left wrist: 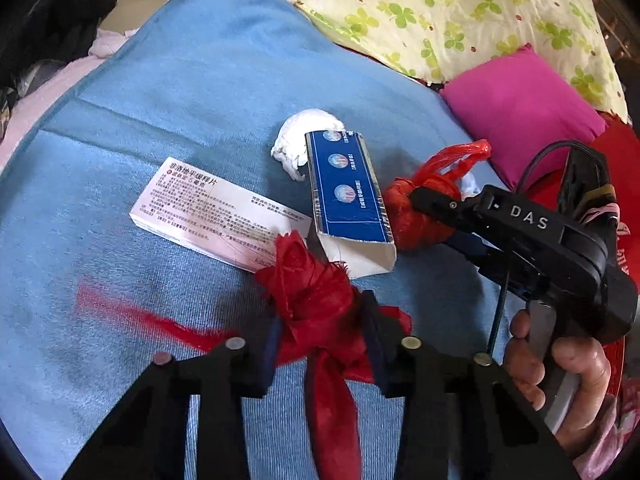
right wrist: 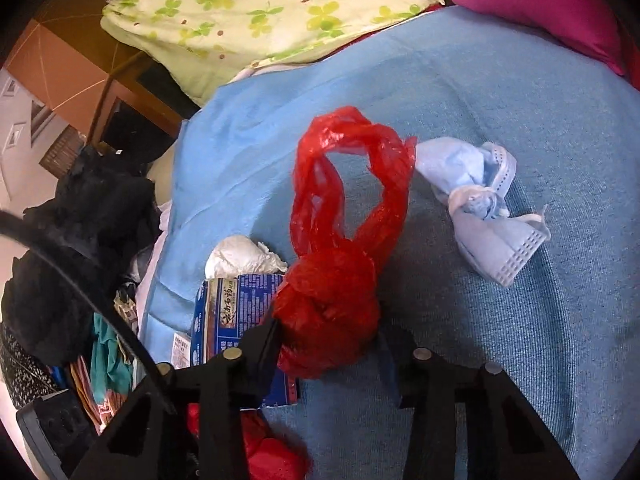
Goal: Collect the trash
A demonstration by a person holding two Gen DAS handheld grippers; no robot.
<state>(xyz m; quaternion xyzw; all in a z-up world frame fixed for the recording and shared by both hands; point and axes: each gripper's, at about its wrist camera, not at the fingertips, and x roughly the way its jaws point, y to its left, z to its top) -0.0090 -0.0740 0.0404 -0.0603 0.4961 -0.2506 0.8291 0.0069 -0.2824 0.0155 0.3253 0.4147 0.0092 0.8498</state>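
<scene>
Both grippers are down on the blue blanket (left wrist: 192, 92) spread over the bed, and each has red trash between its jaws. The left gripper (left wrist: 322, 328) is clenched on a frayed red scrap (left wrist: 312, 292), the dark pads pinching it from both sides while a ribbon of it trails back under the camera. Just ahead of that scrap lies a white medicine box (left wrist: 212, 208) flat on the blanket, and beside it, partly overlapping, a blue carton (left wrist: 348, 196) with its open end facing the left camera. A crumpled white tissue (left wrist: 304, 140) sits touching the carton's far end.

On the right, the person's hand (left wrist: 560, 376) squeezes the handle, and the right gripper (right wrist: 328, 340) is grasping a knotted red plastic bag (right wrist: 332, 300) by its knot, the two handle loops standing up above the jaws. This bag lies just beside the blue carton. Past the loops, a crumpled pale blue face mask (right wrist: 488, 216) rests on the blanket, close to the bag but apart from it. A magenta cushion (left wrist: 524, 112) and a clover-print pillow (left wrist: 440, 12) sit at the far edge of the bed.
</scene>
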